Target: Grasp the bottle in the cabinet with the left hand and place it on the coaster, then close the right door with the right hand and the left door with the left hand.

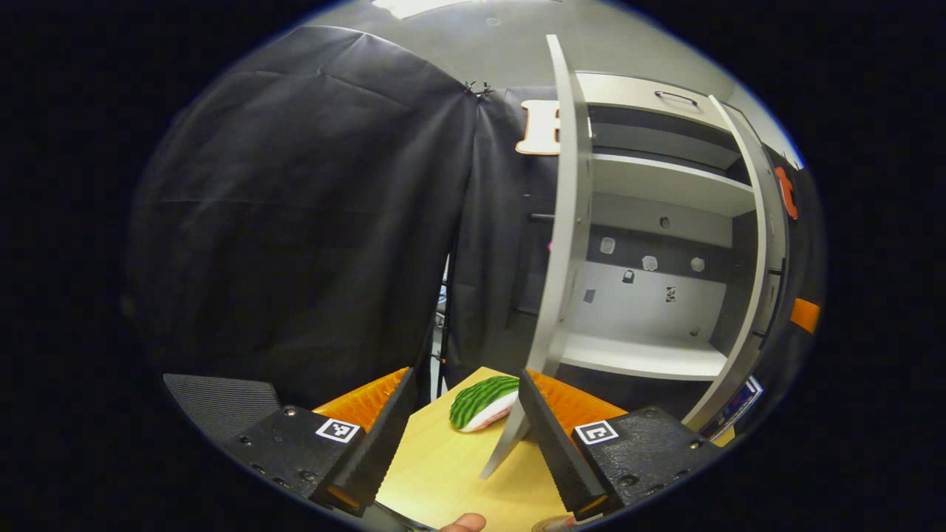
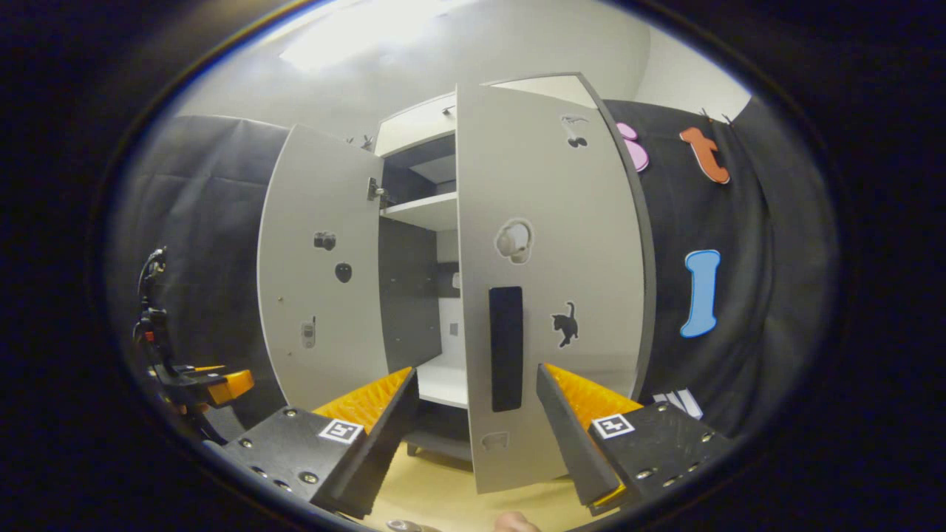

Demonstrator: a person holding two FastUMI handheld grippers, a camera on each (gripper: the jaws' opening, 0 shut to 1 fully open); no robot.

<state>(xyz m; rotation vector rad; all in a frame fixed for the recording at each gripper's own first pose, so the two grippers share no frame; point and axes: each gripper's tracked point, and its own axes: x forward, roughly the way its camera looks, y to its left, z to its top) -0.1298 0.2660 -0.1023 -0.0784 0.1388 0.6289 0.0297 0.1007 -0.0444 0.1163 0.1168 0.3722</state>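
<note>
No legible text, label, brand or number anywhere.

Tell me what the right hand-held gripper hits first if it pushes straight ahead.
Probably the right door: the open right hand-held gripper points at its outer face, near the black handle strip. Depth is unclear.

Light wood table; striped green watermelon-slice toy lying on it.

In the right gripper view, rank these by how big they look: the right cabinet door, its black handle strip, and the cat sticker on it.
1. right cabinet door, by far the largest.
2. black handle strip.
3. cat sticker, smallest.
All sit on the same door, so nearness barely skews it.
</note>
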